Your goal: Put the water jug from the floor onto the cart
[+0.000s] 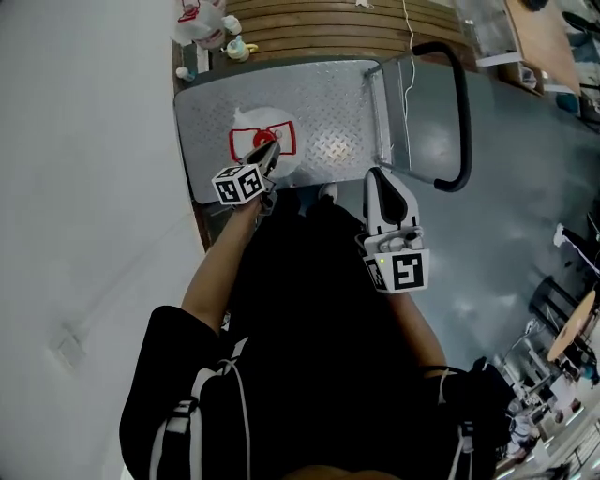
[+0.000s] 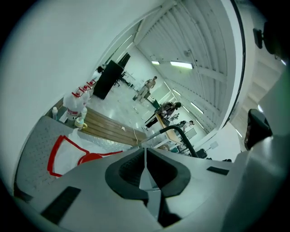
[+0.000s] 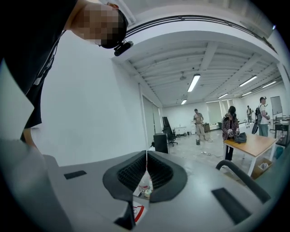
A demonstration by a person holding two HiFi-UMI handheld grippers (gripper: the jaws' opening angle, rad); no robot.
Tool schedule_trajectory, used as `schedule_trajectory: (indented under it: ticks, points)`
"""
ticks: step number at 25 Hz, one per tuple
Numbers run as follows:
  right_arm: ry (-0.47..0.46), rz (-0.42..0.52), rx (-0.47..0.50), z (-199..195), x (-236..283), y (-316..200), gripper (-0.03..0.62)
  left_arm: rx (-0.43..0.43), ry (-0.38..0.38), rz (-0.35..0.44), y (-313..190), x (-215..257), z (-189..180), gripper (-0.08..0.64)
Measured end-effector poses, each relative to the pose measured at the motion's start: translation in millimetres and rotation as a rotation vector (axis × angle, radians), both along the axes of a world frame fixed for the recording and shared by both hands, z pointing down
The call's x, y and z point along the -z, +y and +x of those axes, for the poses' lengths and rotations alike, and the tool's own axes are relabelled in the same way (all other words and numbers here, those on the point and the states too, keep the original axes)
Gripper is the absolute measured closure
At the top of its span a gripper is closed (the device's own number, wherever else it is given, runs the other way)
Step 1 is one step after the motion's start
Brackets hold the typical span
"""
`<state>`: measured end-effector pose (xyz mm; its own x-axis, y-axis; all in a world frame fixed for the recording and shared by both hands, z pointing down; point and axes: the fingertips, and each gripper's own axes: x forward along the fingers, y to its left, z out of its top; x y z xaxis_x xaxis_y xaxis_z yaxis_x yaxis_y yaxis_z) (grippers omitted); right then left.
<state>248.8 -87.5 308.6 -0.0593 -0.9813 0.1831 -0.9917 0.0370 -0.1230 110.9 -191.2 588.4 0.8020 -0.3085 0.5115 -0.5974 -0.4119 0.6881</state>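
Observation:
The water jug (image 1: pixel 263 142), clear with a red cap and a red-edged label, stands on the cart's metal deck (image 1: pixel 333 98). In the left gripper view its label and cap (image 2: pixel 68 156) show just beyond the jaws. My left gripper (image 1: pixel 271 153) hangs over the jug's top, its jaws shut tip to tip (image 2: pixel 145 154) with nothing between them. My right gripper (image 1: pixel 378 178) is at the cart's near edge by the handle's base. It is also shut and empty (image 3: pixel 146 161).
The cart's black handle (image 1: pixel 460 112) rises on the right. Behind the cart lie wooden slats (image 1: pixel 328 23), another jug (image 1: pixel 199 21) and small bottles (image 1: pixel 236 49). A white wall (image 1: pixel 84 187) runs along the left. People and a desk (image 3: pixel 247 142) stand far off.

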Motion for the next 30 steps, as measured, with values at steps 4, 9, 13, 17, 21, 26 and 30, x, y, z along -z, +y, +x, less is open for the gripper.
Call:
schedule_trajectory:
  ticks: [4, 9, 13, 17, 21, 26, 30]
  points:
    - [0.008, 0.030, 0.056, -9, 8, -12, 0.574, 0.056, 0.018, 0.083, 5, 46, -12, 0.534]
    - [0.008, 0.062, 0.129, -25, 12, -26, 0.574, 0.101, 0.017, 0.273, 9, 112, -30, 0.537]
    - [0.007, 0.091, 0.183, -37, 18, -38, 0.574, 0.138, -0.045, 0.435, 10, 152, -45, 0.537]
    - [0.008, 0.100, 0.208, -41, 23, -41, 0.574, 0.134, -0.120, 0.592, 21, 182, -44, 0.537]
    - [0.020, 0.111, 0.234, -50, 26, -42, 0.574, 0.201, -0.129, 0.673, 23, 204, -50, 0.537]
    - [0.070, 0.109, 0.259, -58, 27, -44, 0.574, 0.256, -0.149, 0.746, 23, 222, -64, 0.537]
    - [0.076, 0.125, 0.270, -64, 31, -43, 0.574, 0.251, -0.151, 0.768, 24, 228, -64, 0.537]
